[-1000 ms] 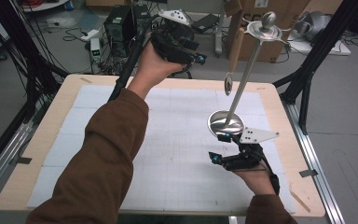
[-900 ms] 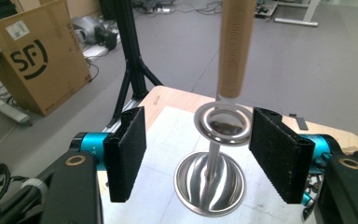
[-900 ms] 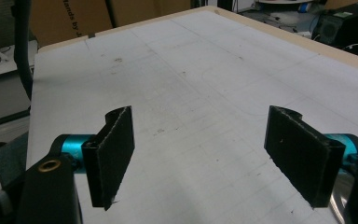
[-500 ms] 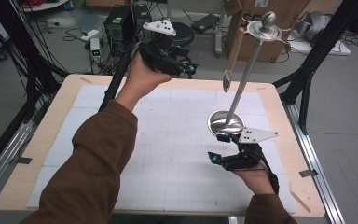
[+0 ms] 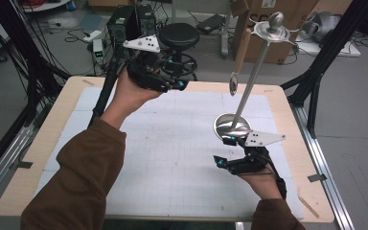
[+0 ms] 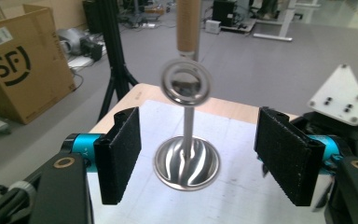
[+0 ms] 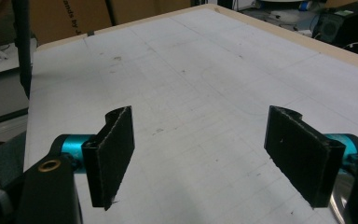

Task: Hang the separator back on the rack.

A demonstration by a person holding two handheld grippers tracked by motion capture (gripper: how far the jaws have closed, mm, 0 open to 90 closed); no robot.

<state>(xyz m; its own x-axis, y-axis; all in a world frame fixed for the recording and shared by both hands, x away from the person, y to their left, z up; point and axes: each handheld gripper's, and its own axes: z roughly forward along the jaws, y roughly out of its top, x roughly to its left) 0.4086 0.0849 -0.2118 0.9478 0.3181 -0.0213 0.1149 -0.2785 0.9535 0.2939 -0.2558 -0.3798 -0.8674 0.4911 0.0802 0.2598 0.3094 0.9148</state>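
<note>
A metal stand rises from a round shiny base [image 5: 231,127] at the right of the white mat, and its slanted pole [image 5: 251,79] ends in a top disc [image 5: 273,29]. From the disc hangs a utensil with a wooden handle [image 5: 242,48] and a metal ring end [image 5: 233,86]. My left gripper [image 5: 176,74] is held high over the table's far edge, open, facing the stand. In the left gripper view the ring [image 6: 185,86] and base [image 6: 186,163] sit between the open left gripper [image 6: 198,154]. My right gripper [image 5: 223,151] rests open just in front of the base; the right gripper [image 7: 200,154] holds nothing.
The wooden table [image 5: 72,98] carries a white gridded mat [image 5: 172,148]. Beyond the far edge are a black stool [image 5: 179,36], a computer tower [image 5: 122,24] and a cardboard box [image 5: 258,14]. Black frame legs [image 5: 316,72] stand at the right corner.
My left gripper has come down and to the left from high above the far edge, still open. The right gripper and the stand have stayed put.
</note>
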